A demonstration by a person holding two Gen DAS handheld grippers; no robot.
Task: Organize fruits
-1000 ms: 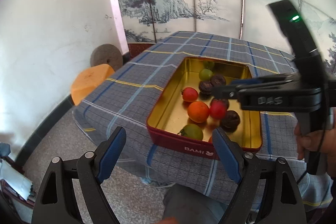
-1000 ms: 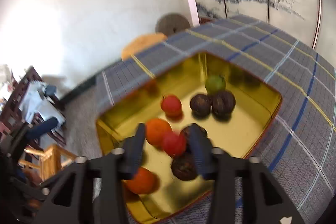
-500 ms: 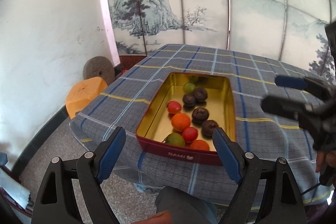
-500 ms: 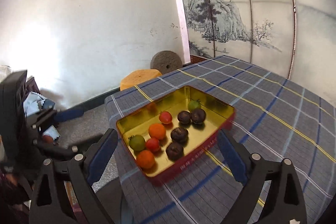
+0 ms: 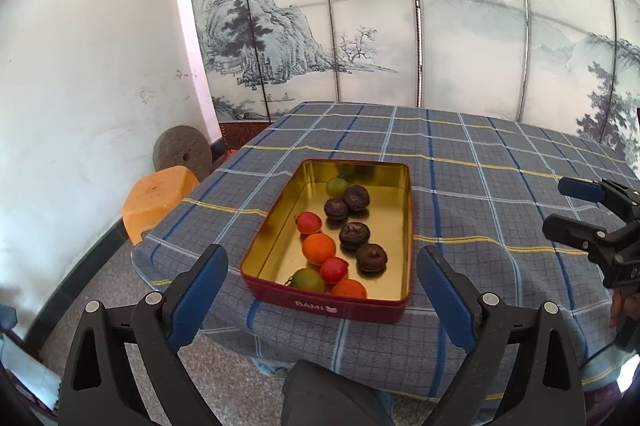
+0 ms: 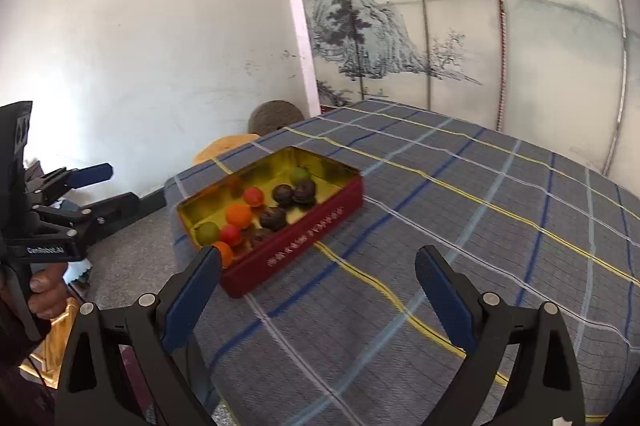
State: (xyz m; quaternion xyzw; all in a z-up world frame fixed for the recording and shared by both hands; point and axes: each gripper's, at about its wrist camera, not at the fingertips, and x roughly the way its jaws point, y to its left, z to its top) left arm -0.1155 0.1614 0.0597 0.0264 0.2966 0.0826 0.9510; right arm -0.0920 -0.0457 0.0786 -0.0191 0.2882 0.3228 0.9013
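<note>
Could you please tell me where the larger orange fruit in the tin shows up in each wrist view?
Left wrist: orange, lower centre, between two red fruits.
Right wrist: orange, left of centre, in the tin's near-left part.
Shared landmark: the red tin.

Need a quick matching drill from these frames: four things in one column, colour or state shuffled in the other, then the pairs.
Column 1:
1. tin
2. stool
3. left gripper
4. tablecloth

Column 2:
A. blue-grey plaid with yellow lines
B. red outside, gold inside, fruit in it
C. open, holding nothing
D. orange, on the floor beside the table

Pairs: 1-B, 2-D, 3-C, 4-A
</note>
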